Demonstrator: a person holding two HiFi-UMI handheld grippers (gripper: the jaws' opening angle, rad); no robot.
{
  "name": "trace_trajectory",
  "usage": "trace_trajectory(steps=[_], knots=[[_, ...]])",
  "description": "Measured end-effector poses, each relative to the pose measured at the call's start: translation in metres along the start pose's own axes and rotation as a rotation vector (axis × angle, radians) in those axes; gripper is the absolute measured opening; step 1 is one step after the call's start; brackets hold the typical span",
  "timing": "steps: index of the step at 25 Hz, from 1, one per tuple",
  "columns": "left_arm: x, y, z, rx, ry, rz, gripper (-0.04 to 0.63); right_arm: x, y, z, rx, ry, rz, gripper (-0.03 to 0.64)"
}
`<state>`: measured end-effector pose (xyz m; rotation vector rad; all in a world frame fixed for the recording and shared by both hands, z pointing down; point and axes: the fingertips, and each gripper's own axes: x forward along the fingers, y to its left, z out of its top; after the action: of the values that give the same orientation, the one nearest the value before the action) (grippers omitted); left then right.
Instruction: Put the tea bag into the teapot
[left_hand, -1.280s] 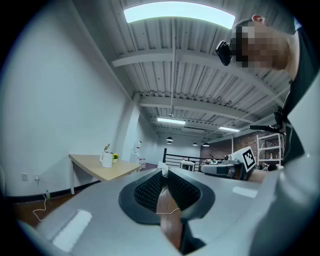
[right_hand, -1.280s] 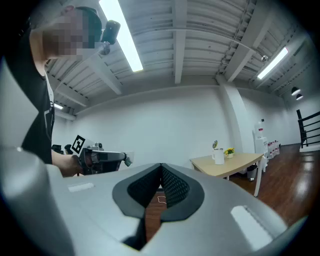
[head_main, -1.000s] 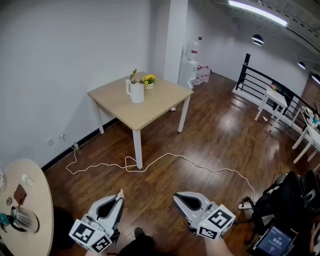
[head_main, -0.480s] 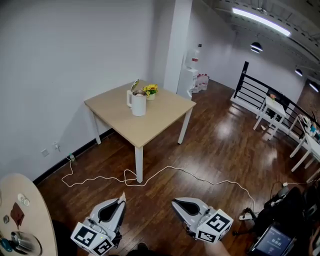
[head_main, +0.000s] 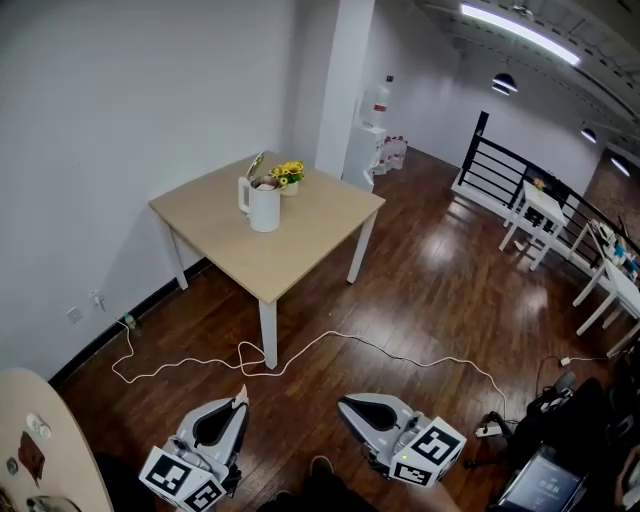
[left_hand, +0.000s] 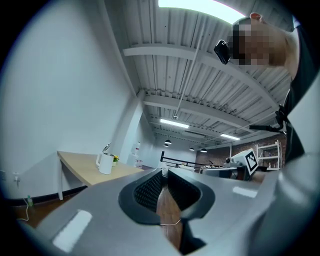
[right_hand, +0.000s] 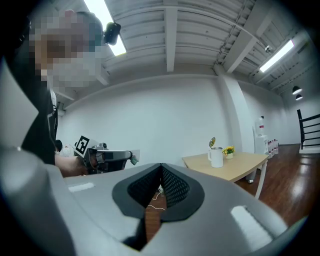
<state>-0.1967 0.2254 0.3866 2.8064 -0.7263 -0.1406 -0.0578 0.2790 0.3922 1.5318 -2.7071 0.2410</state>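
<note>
A white teapot with its lid flipped up stands on the square wooden table across the room; it also shows small in the left gripper view and the right gripper view. I cannot pick out a tea bag in any view. Both grippers hang low over the floor, far from that table. The left gripper is shut with nothing in it. The right gripper is also shut and empty.
A pot of yellow flowers sits behind the teapot. A white cable snakes over the dark wood floor. The edge of a round table shows at lower left. A black railing and white tables stand at right.
The head view has swung right and forward: the round table with its objects has slid almost out at lower left, and the wooden table sits more to the left. Both grippers stay shut.
</note>
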Motion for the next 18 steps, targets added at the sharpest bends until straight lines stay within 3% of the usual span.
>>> trace_trajectory(steps=[18], knots=[[0.159, 0.063, 0.030, 0.058, 0.002, 0.050, 0.043, 0.079, -0.158, 0.037, -0.005, -0.041, 0.096, 0.002]])
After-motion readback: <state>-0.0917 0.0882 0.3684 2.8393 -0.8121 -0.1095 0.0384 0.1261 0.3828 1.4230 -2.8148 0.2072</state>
